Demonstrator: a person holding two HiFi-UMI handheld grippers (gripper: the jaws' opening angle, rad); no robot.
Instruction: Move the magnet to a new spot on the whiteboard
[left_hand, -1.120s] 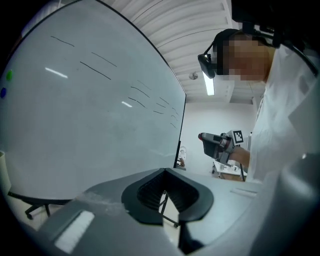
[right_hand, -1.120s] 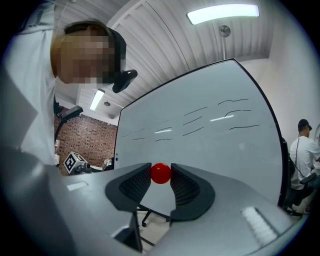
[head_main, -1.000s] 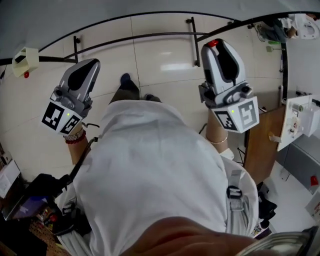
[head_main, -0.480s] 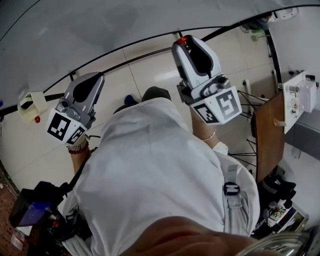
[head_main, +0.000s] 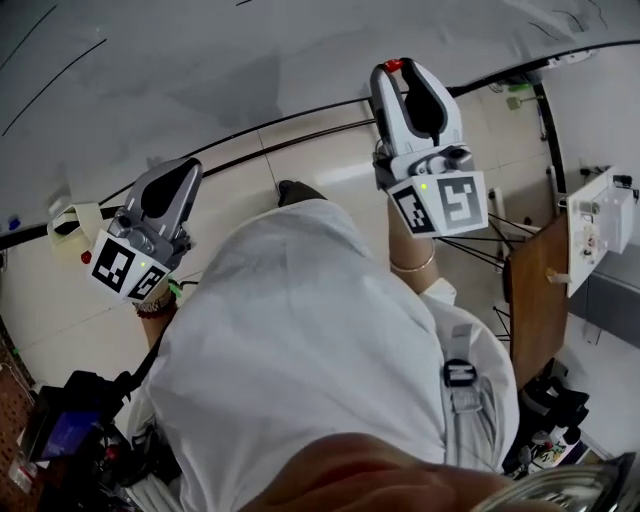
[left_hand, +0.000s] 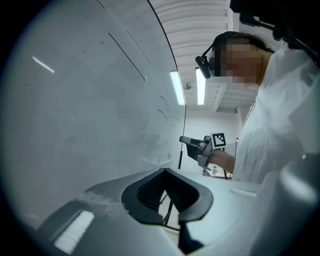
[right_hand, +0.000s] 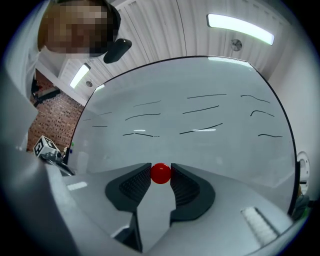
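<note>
Right gripper view shows the right claw (right_hand: 161, 169) grasping the magnet (right_hand: 161, 173). The magnet is a small red ball. One jaw presses on it from each side, right at the tips. Behind it is the whiteboard (right_hand: 200, 90), which fills most of this view. It has short black lines drawn on it, from 10 o'clock across to 2 o'clock. I cannot tell if the magnet touches the whiteboard or is just in front of it.

In the left gripper view the left claw (left_hand: 165, 171) is clenched. Its jaw tips meet and nothing is between them. The whiteboard is very near here, on the 9 o'clock side. The right claw shows small, a little off the middle toward 3 o'clock. It points at the whiteboard.

In the head view the person's white shirt (head_main: 320, 350) fills the middle. The right claw is up at 1 o'clock. The red magnet is at its tip, by the bottom edge of the whiteboard. The left claw is lower, at 9 o'clock, well apart from the right claw. A floor of pale tiles (head_main: 310, 160) shows between the two claws. A brown worktop (head_main: 530, 300) is at 3 o'clock.
</note>
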